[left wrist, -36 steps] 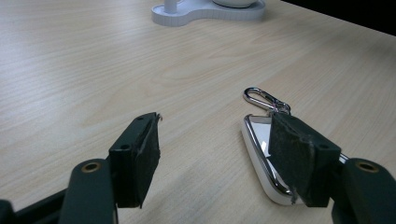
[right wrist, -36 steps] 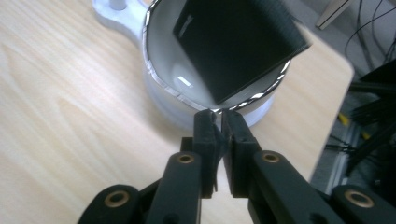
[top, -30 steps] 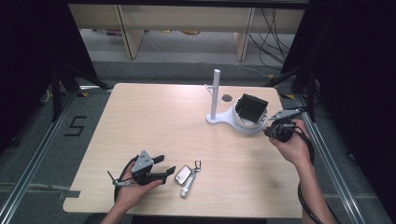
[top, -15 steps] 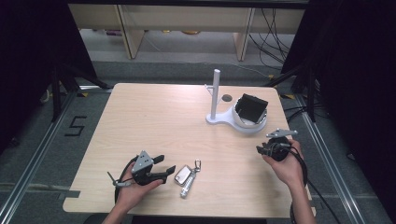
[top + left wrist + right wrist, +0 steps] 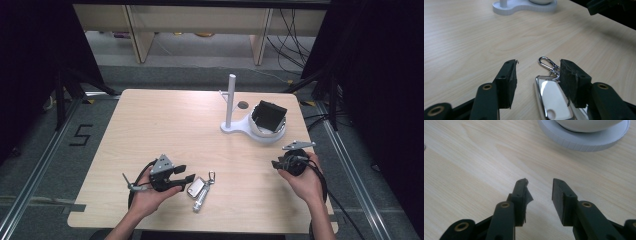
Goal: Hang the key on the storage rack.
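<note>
A silver-and-white key fob [image 5: 197,187] with a metal clip [image 5: 211,176] lies near the table's front edge. My left gripper [image 5: 187,173] rests open just left of it. In the left gripper view the fob [image 5: 552,98] lies between the spread jaws, with the clip [image 5: 546,63] just past the tips of the left gripper [image 5: 537,75]. My right gripper [image 5: 276,163] is held low over the table at the right, in front of the white stand. In the right gripper view the right gripper [image 5: 539,185] is open with bare wood between its jaws.
A white stand [image 5: 240,126] with an upright post [image 5: 230,97] and a round dish holding a black block [image 5: 268,115] sits at the table's far right. Its base rim [image 5: 584,141] shows close ahead in the right gripper view. Cables trail from both grippers.
My right hand has drawn back from beside the stand toward the front of the table and lowered. The left gripper and the key fob have stayed put.
</note>
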Demonstrator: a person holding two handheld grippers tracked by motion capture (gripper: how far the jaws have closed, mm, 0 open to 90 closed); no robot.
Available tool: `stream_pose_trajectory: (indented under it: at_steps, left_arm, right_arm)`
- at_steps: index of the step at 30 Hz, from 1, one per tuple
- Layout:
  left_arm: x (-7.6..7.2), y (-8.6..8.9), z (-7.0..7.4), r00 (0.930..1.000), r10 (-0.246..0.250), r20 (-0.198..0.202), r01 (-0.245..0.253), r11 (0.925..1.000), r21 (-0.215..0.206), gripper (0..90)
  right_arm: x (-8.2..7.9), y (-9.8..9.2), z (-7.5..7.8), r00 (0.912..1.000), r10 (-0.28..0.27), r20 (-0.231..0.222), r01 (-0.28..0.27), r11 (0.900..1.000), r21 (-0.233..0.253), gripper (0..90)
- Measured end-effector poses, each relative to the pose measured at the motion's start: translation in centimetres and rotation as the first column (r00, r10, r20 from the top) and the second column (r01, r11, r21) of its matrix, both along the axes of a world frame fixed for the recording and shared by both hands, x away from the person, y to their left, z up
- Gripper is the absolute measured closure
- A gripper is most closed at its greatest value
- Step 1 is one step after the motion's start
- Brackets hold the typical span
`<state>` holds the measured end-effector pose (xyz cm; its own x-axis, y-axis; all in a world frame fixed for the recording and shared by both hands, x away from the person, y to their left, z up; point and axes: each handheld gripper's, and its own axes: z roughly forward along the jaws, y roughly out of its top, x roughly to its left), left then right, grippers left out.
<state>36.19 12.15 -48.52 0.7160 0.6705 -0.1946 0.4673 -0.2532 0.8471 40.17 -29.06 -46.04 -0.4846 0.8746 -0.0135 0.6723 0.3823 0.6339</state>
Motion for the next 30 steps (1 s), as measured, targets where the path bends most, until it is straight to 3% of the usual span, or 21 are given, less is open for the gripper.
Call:
stream_pose_trajectory:
  at_steps: [3,6,9,15,19,20,24,25,27,30]
  left_arm:
    - [0.8,-1.5,0.5,0.9978,-0.026,-0.061,0.03,0.9974,0.066,48.3]
    - [1.2,-2.8,0.9,0.993,-0.067,-0.097,0.08,0.9872,0.137,48.7]
    - [1.7,-4.1,0.8,0.9878,-0.09,-0.127,0.112,0.9776,0.178,48.9]
    - [2.4,-5.8,0.2,0.9821,-0.109,-0.153,0.142,0.9637,0.226,49.7]
    - [2.7,-6.5,-0.2,0.9736,-0.137,-0.183,0.181,0.9502,0.254,50.2]
    - [2.7,-6.6,-0.3,0.9747,-0.129,-0.183,0.172,0.9537,0.247,50.3]
    - [2.8,-6.7,-0.4,0.9724,-0.136,-0.19,0.183,0.9494,0.255,50.4]
    - [3.0,-6.5,-0.2,0.9677,-0.161,-0.194,0.214,0.9306,0.297,50.4]
    - [3.1,-6.7,-0.2,0.9673,-0.163,-0.195,0.217,0.9285,0.302,50.6]
    - [3.2,-7.1,-0.1,0.9632,-0.167,-0.211,0.231,0.9149,0.331,50.7]
  right_arm:
    - [0.0,0.0,-0.1,0.9999,0.009,-0.006,-0.008,1.0,0.008,65.4]
    - [0.1,-0.1,-0.1,0.9992,0.017,-0.036,-0.016,1.0,0.015,65.3]
    - [0.0,-0.1,-0.1,0.9994,0.014,-0.031,-0.014,1.0,0.016,65.2]
    - [-0.1,-0.1,-0.1,0.9994,0.014,-0.032,-0.014,1.0,0.019,64.9]
    - [0.0,-0.1,-0.3,0.9997,0.024,-0.01,-0.024,1.0,0.001,64.8]
    - [0.0,0.0,-0.2,0.9996,0.024,-0.014,-0.024,1.0,0.003,64.9]
    - [0.0,0.0,-0.1,0.9995,0.011,-0.029,-0.011,1.0,0.011,64.8]
    - [-0.1,0.0,-0.1,0.9995,0.009,-0.031,-0.009,1.0,0.01,64.7]
    - [0.0,-0.1,-0.3,0.9995,0.024,-0.019,-0.024,1.0,-0.001,64.6]
    - [0.0,0.1,-0.2,0.9993,0.015,-0.034,-0.015,1.0,0.009,64.4]
